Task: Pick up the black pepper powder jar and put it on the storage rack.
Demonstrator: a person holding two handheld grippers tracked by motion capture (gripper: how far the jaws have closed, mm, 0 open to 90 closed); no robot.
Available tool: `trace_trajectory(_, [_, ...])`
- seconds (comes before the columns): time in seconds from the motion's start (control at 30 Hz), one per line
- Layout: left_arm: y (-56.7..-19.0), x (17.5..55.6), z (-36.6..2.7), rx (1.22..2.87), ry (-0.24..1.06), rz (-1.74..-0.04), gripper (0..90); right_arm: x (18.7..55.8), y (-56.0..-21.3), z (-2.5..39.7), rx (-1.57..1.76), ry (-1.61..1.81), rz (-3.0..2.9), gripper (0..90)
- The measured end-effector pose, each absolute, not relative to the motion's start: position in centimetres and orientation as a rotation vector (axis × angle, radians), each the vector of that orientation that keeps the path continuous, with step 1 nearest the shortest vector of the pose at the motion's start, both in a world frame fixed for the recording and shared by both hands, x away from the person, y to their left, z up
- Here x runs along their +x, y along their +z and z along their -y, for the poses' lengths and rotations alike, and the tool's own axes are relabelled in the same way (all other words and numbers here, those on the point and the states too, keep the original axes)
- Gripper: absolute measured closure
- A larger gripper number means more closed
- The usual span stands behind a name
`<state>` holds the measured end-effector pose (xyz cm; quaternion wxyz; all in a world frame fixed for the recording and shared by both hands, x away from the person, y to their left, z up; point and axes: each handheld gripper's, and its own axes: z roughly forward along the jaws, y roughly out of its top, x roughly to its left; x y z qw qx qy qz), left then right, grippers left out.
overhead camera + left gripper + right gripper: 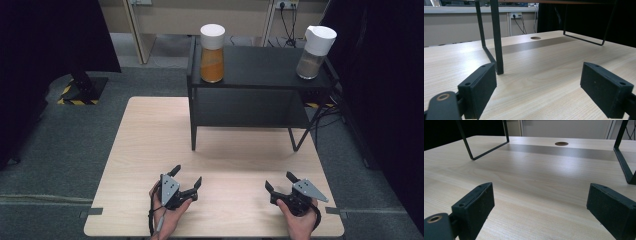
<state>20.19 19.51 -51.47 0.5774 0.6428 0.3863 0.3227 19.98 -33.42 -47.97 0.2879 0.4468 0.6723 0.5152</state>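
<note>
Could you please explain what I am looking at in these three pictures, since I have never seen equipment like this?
A person sits at a wooden table with a hand-held gripper in each hand: the left hand-held gripper and the right hand-held gripper. Both are open and hold nothing. The high view looks down from above. The other two pictures come from cameras riding on each gripper, looking along its black jaws across the tabletop. A black shelf stands on the table's far half, carrying an orange-filled jar and a brown-filled jar, both with white lids.
</note>
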Motion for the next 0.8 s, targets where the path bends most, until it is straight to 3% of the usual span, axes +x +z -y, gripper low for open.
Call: trace_trajectory(0.8, [-51.46,20.17,-19.47,1.507,0.755,-0.9,13.0,19.62,-48.35,33.57,1.215,1.402,-1.754,7.8])
